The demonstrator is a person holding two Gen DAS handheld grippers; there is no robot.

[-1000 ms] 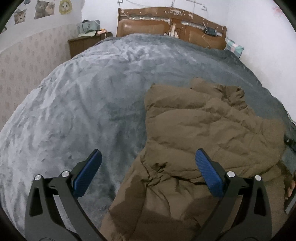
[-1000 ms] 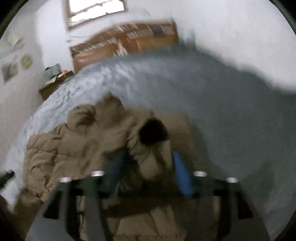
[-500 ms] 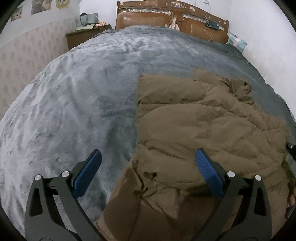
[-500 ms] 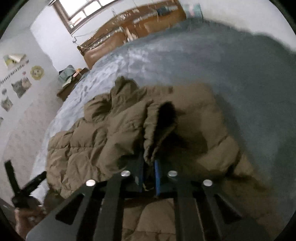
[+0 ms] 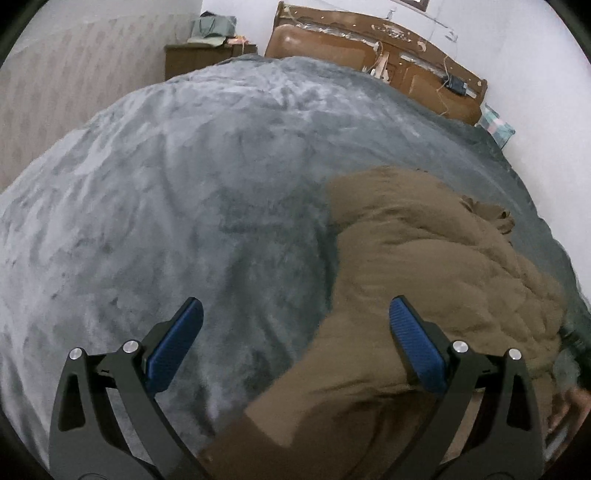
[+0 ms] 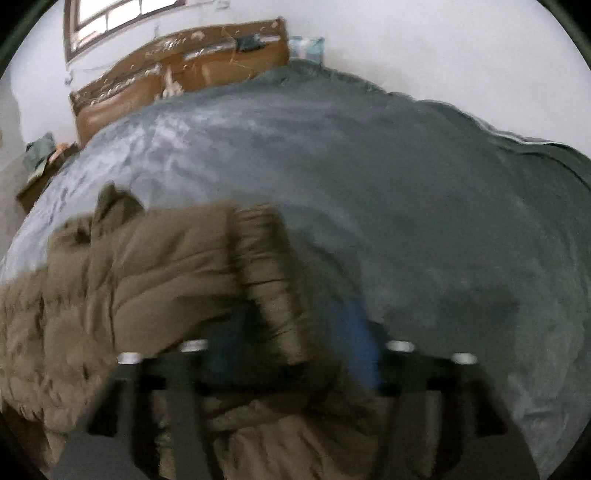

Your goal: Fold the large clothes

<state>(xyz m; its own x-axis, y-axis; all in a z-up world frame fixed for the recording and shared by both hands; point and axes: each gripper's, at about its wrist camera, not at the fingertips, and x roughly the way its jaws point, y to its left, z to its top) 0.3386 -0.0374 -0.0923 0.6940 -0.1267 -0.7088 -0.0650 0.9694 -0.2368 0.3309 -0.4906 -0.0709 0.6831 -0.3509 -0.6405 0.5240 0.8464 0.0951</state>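
Left gripper (image 5: 295,314): I see both blue-padded fingers (image 5: 175,345) spread wide apart with nothing between them, hanging above the bed. Under it the grey blanket (image 5: 166,206) takes up most of the left wrist view. My landmark is the brown puffer jacket (image 5: 436,280), which lies on the blanket. The right finger sits over the jacket's quilted body; the left finger sits over bare blanket beside the jacket's edge. A smooth brown part of the jacket runs under the gap between the fingers toward the bottom of the frame. Far beyond the jacket stands the wooden headboard (image 5: 380,48), with a nightstand (image 5: 199,61) off to its side.

Right gripper (image 6: 295,328): the right wrist view is badly blurred. I make out a thick fold of the jacket (image 6: 155,273) passing between the two fingers, with a blue pad (image 6: 360,343) visible beside the cloth. Whether the pads are pressing on that fold or only flanking it, I cannot tell. The rest of the jacket is heaped away from the fold, across the blanket (image 6: 424,206). The headboard (image 6: 177,74) stands far behind the jacket, under a window (image 6: 110,18).
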